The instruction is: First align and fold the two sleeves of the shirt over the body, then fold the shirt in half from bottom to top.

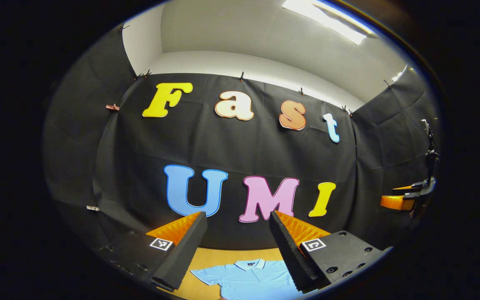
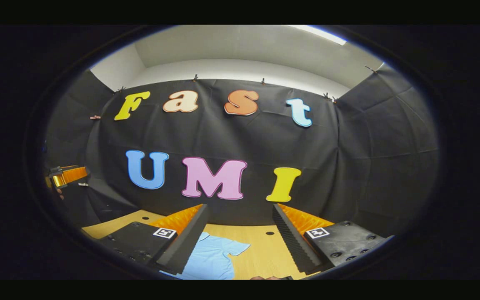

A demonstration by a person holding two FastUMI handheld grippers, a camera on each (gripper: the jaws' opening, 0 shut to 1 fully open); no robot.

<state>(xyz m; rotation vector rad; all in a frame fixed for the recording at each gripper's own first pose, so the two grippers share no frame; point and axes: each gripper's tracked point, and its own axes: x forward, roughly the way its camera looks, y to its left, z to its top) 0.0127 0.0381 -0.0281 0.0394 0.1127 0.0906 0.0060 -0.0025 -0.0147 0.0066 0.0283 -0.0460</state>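
A light blue polo shirt (image 1: 250, 277) lies flat on the wooden table (image 1: 211, 256), collar toward the far wall and one short sleeve spread to the left. My left gripper (image 1: 238, 214) hovers well above it, open, with nothing between its fingers. In the right gripper view the shirt (image 2: 213, 256) shows below with a short sleeve (image 2: 233, 248) pointing right. My right gripper (image 2: 240, 206) is open and empty too, raised above the table (image 2: 265, 246). Each gripper shows small at the edge of the other's view: the right gripper (image 1: 406, 199), the left gripper (image 2: 67, 175).
Black cloth walls close the booth behind and on both sides of the table. The wooden top extends to the right of the shirt, with a small dark hole (image 2: 270, 233) near the back wall.
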